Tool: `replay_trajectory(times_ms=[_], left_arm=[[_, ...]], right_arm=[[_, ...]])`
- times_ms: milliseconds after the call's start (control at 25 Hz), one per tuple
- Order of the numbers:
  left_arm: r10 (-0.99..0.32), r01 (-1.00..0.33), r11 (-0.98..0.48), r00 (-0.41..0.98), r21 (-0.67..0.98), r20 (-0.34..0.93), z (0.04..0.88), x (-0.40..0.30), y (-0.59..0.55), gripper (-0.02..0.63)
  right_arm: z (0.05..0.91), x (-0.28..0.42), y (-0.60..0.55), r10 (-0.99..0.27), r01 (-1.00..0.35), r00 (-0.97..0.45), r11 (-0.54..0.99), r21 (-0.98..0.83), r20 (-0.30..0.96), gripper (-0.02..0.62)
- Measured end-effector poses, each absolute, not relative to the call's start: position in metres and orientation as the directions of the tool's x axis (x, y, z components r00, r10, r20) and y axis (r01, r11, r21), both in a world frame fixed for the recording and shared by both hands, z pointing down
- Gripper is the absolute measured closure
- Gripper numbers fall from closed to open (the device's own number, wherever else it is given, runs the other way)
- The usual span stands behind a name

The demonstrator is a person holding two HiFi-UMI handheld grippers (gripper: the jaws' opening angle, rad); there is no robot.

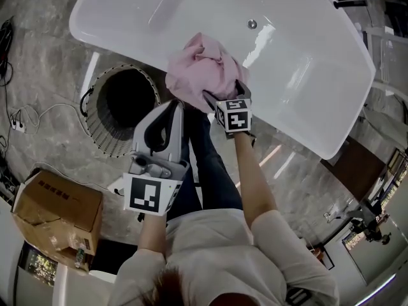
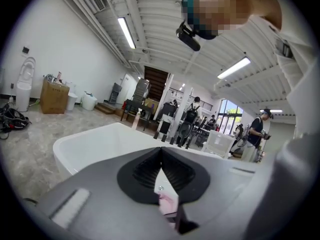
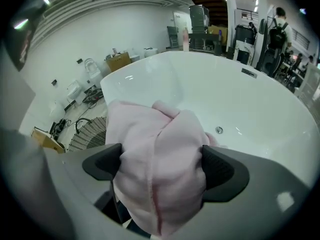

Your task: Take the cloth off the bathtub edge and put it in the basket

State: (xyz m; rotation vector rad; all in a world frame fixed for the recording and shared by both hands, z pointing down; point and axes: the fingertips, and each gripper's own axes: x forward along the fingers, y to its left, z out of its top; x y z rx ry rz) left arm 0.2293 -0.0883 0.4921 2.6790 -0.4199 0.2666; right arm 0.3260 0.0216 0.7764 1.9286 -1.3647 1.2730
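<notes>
We see the right gripper (image 3: 160, 165) spread wide around the pink cloth (image 3: 150, 134) on the bathtub edge (image 3: 125, 81), not clamping. The left gripper (image 2: 161, 152) is closed, empty.

Grey marbled floor (image 1: 51, 62); cardboard box (image 1: 57, 212); ribbed ceiling (image 2: 165, 14), strip lights (image 2: 126, 31)

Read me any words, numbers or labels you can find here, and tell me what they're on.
No text here can be read.
Cardboard box: a dark line of print on its top, too blurred to read.
Nearer cube and farther cube: black-and-white square patterns, not words.
</notes>
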Motion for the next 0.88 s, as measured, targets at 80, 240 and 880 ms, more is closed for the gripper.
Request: replay_trajectory(times_ms=[80,240,880], left_arm=[[-0.258,-0.339,-0.864,0.933,0.372,0.251,0.491,0.228,-0.091,0.592],[-0.275,-0.353,-0.862,0.928,0.363,0.251,0.490,0.224,-0.095,0.592],[-0.290,-0.341,-0.897,0.934,0.282,0.208,0.465,0.228,-0.102,0.592]], right_arm=[[0.778,0.326,0.020,-0.488,-0.907,0.083,-0.398,-0.137,0.869,0.121],[0.778,0.324,0.021,-0.481,-0.920,0.076,-0.371,-0.124,0.873,0.135],[0.742,0.311,0.010,-0.517,-0.956,0.100,-0.286,-0.062,0.850,0.492]])
